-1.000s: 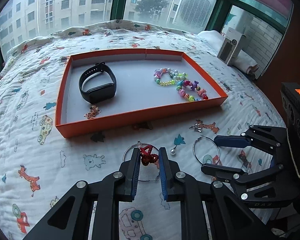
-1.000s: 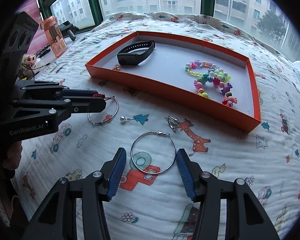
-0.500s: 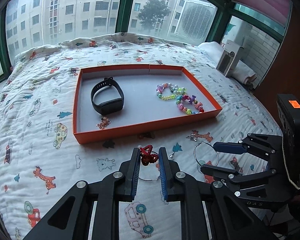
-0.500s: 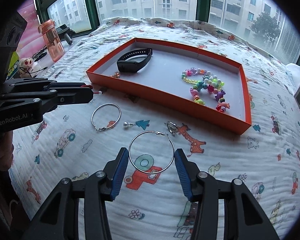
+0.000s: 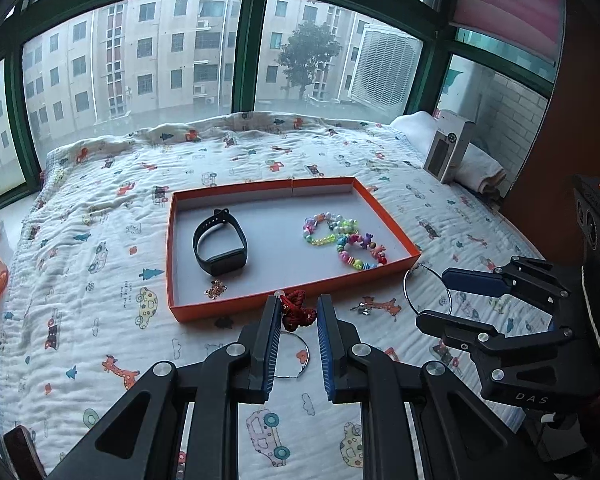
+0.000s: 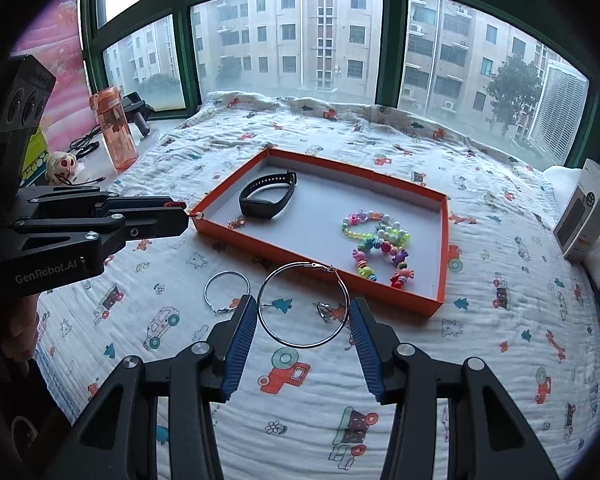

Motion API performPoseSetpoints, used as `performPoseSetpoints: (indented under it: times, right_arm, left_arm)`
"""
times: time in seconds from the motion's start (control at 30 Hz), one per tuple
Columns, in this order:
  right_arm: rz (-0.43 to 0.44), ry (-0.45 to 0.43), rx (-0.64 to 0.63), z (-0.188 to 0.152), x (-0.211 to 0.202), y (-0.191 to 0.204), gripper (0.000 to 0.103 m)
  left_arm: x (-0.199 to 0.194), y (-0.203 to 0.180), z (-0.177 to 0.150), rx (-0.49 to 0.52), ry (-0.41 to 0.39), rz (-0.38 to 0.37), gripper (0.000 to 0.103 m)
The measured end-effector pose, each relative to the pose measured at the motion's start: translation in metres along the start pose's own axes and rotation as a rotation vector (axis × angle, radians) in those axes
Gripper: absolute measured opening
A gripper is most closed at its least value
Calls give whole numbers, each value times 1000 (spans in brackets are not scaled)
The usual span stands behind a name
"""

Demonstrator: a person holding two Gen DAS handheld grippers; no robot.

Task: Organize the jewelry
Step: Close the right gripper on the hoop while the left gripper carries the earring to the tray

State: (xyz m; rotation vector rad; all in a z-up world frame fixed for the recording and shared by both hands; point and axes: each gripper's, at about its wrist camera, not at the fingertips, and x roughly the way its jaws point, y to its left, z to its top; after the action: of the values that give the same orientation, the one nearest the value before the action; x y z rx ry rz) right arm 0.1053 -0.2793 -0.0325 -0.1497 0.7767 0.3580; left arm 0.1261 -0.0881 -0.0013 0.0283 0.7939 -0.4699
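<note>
My left gripper (image 5: 298,312) is shut on a red knotted cord ornament (image 5: 297,313) and holds it above the bed, just before the near wall of the orange tray (image 5: 228,312). My right gripper (image 6: 303,312) is shut on a large silver hoop earring (image 6: 303,305), lifted off the quilt, near the tray's front wall (image 6: 320,280). In the tray lie a black wristband (image 5: 220,247), a coloured bead bracelet (image 5: 346,242) and a small gold charm (image 5: 216,290). A smaller silver hoop (image 6: 226,291) and a small silver ring piece (image 6: 324,311) lie on the quilt.
The bed has a white cartoon-print quilt (image 5: 100,320). An orange water bottle (image 6: 116,134) and a small doll (image 6: 62,166) stand on the left sill. A white box (image 6: 586,210) stands at the right on folded towels. Windows run behind the bed.
Both grippers have risen and pulled back from the quilt. The right gripper has closed on the large hoop and lifted it. The left still holds the red cord ornament, now nearer the tray.
</note>
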Motion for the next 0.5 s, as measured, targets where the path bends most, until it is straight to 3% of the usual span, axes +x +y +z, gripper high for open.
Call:
performPoseSetpoints:
  times: [0.5]
  right_arm:
    - [-32,-79,4,22,-20,-20,53]
  left_arm:
    - [-13,-9,39,-14,-59,31,19]
